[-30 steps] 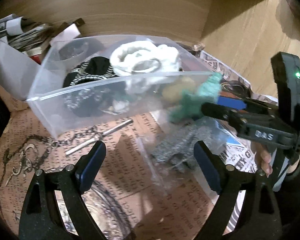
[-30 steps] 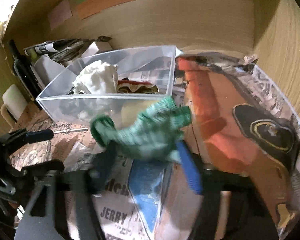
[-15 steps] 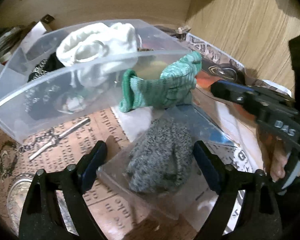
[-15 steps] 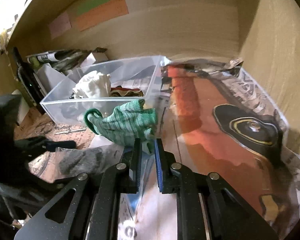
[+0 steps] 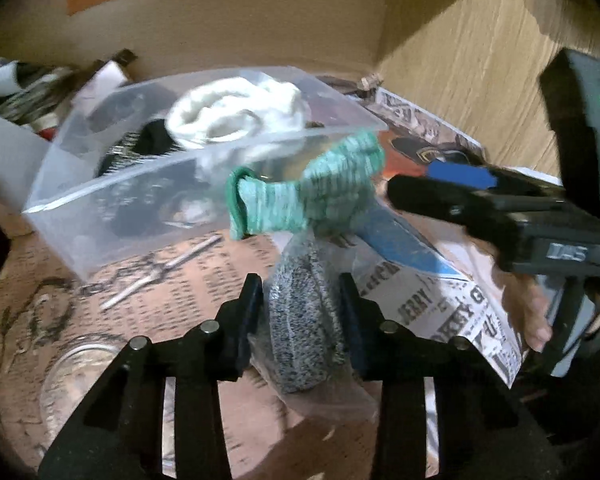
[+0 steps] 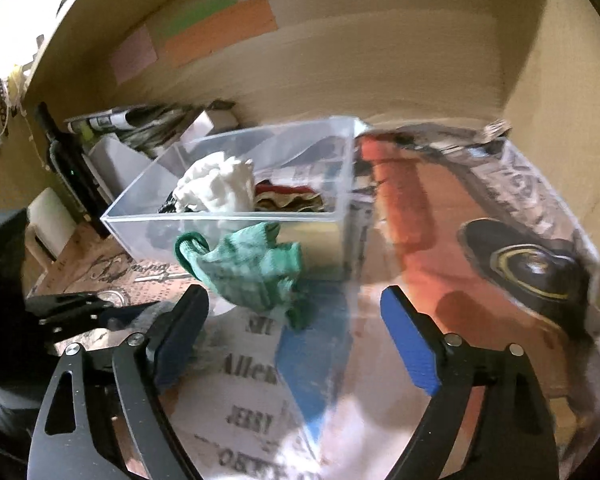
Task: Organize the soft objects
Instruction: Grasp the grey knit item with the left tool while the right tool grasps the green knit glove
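My left gripper (image 5: 300, 308) is shut on a grey speckled sock (image 5: 304, 320) that sits in a clear plastic bag. A green knit sock (image 5: 304, 196) lies on the table against the front wall of a clear plastic bin (image 5: 112, 216); it also shows in the right wrist view (image 6: 252, 268). My right gripper (image 6: 296, 332) is open and empty, just behind the green sock. The bin (image 6: 220, 232) holds a white sock (image 6: 220, 184), dark items and a red-brown cloth (image 6: 288, 196).
Newspaper sheets (image 6: 252, 420) and a car poster (image 6: 480, 240) cover the table. A metal chain and bar (image 5: 152, 276) and a glass jar (image 5: 80, 372) lie at the left. Wooden walls stand behind and at the right. Boxes and papers (image 6: 132, 132) are stacked at the back left.
My right gripper opened and let go of the green sock, which now rests by the bin. My left gripper closed on the bagged grey sock.
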### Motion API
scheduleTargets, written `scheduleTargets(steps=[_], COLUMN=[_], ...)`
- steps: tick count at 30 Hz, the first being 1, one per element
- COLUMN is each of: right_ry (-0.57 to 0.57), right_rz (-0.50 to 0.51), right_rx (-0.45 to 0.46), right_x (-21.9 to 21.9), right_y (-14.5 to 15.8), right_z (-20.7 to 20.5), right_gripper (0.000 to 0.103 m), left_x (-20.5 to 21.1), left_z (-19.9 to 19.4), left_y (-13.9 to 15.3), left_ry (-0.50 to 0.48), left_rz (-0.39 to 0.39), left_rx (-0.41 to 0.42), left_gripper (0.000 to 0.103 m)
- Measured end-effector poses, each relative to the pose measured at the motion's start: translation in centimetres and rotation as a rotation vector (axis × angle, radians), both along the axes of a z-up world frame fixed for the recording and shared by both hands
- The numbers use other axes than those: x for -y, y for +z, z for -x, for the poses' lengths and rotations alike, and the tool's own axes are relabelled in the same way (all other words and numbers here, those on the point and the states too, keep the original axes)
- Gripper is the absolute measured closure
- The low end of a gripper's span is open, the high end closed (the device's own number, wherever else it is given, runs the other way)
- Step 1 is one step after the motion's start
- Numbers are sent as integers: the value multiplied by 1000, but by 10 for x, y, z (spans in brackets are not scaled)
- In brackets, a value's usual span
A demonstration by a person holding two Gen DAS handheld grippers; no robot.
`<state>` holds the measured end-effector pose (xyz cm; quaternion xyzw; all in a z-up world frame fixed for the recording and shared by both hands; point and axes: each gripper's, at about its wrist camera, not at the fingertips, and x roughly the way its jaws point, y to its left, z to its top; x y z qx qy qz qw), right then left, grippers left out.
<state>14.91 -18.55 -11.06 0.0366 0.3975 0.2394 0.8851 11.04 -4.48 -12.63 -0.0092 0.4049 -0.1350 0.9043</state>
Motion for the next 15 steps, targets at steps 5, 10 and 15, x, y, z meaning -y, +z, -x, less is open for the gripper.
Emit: scheduleTargets(steps=[5, 10, 15], right_ry=[33, 96, 184], right_rz=[-7, 2, 17], right_rx=[-64, -65, -61], right_x=[-21, -46, -72], right_y=[-11, -12, -14], right_z=[-13, -8, -4], right_gripper=[17, 17, 50], left_x=[-35, -60, -58], left_z=[10, 16, 15], left_y=[7, 9, 4], left_ry=[53, 66, 56], left_rz=[21, 41, 53], left_rx=[33, 45, 41], left_gripper=[68, 71, 75])
